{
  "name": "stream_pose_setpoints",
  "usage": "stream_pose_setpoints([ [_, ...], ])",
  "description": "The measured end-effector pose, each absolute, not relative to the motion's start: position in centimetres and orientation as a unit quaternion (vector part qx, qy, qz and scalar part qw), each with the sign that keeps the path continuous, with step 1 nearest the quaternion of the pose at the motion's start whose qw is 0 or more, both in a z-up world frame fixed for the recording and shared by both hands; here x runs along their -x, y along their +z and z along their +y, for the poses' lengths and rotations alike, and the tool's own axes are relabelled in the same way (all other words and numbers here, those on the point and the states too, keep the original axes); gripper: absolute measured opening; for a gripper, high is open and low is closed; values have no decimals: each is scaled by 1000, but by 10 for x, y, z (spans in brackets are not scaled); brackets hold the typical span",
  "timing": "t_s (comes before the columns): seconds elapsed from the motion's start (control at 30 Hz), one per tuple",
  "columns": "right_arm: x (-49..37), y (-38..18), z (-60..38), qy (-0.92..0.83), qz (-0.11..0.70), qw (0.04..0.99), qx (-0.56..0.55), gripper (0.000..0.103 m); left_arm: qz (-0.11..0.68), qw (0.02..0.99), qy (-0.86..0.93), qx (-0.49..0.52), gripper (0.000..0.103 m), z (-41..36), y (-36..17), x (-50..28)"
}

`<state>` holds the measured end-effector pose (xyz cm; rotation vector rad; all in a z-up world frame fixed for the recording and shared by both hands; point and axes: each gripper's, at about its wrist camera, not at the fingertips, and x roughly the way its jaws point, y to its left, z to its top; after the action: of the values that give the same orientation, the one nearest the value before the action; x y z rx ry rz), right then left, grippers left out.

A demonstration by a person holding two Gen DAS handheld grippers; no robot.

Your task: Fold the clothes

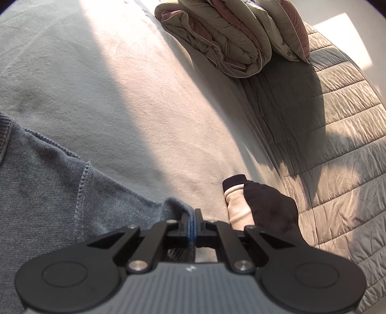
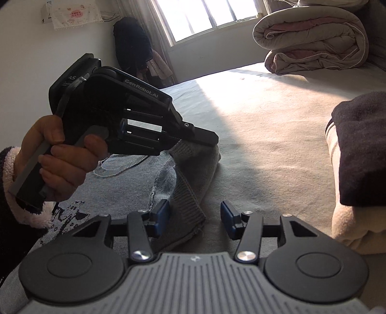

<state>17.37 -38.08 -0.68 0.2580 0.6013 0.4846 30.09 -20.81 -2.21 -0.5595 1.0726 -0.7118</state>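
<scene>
Left gripper: your left gripper (image 1: 192, 218) is clenched on a fold of the grey knit sweater (image 1: 48, 183); in the left wrist view the fabric sits pinched between the two black fingers, which stand almost together.
Left hand: in the right wrist view your left hand (image 2: 60, 164) grips the handle of that gripper (image 2: 205, 139), and its tip presses on a raised bunch of the sweater (image 2: 193, 159).
Right gripper: your right gripper (image 2: 195, 218) is released; its blue pads (image 2: 162, 212) stand apart and press on nothing. The ribbed hem of the sweater lies just beside the left pad, partly in the gap.
Sweater: it lies spread on the bed sheet (image 2: 265, 135), at the near left side of the bed; a dark printed pattern shows on it near your sleeve (image 2: 14, 193).
Sheet: pale, with a broad band of sunlight across it (image 1: 135, 101).
Other clothes: a black and cream garment (image 1: 260, 205) lies to the right of the sweater, near the edge of a quilted grey cover (image 1: 337, 149).
Duvet: a rolled beige and pink duvet (image 2: 313, 41) rests at the far end of the bed, well apart from the sweater.
Window: a bright window (image 2: 207, 17) is behind the bed.
</scene>
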Motion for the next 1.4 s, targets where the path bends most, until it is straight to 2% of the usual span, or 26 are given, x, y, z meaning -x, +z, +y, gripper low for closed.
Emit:
stream_pose_setpoints([
  [0.27, -183, -12, -385, 251, 298, 907, -161, 53, 482, 763, -333, 273, 2, -201, -12, -300],
  [0.3, -183, -12, -383, 253, 300, 906, -158, 49, 482, 763, -332, 273, 2, -202, -12, -300],
  [0.33, -183, -11, -381, 255, 303, 905, -155, 38, 482, 764, -331, 273, 2, -202, -12, -301],
  [0.43, -184, -10, -385, 268, 314, 896, -165, 19, 486, 763, -324, 276, 2, -204, -14, -301],
  [0.6, -172, 5, -395, 271, 307, 901, -146, 12, 494, 765, -311, 273, 2, -217, -20, -303],
  [0.77, -155, 20, -412, 273, 287, 912, -103, 10, 502, 759, -312, 273, 2, -236, -28, -307],
  [0.97, -147, 20, -421, 245, 310, 915, -78, 4, 511, 763, -306, 251, 2, -262, -49, -307],
  [1.07, -151, 13, -426, 226, 333, 911, -87, 4, 500, 768, -306, 259, 2, -262, -60, -305],
  [1.17, -155, 8, -434, 206, 341, 912, -103, 11, 484, 768, -307, 287, 4, -250, -60, -303],
  [1.2, -155, 8, -437, 198, 337, 914, -106, 17, 476, 771, -310, 289, 9, -245, -56, -302],
  [1.23, -153, 8, -438, 196, 333, 916, -107, 17, 468, 774, -313, 290, 18, -240, -51, -300],
  [1.3, -152, 8, -436, 199, 331, 917, -100, 17, 456, 782, -319, 280, 27, -233, -41, -293],
  [1.4, -151, 7, -431, 201, 333, 917, -87, 17, 438, 802, -334, 232, 29, -228, -23, -274],
])
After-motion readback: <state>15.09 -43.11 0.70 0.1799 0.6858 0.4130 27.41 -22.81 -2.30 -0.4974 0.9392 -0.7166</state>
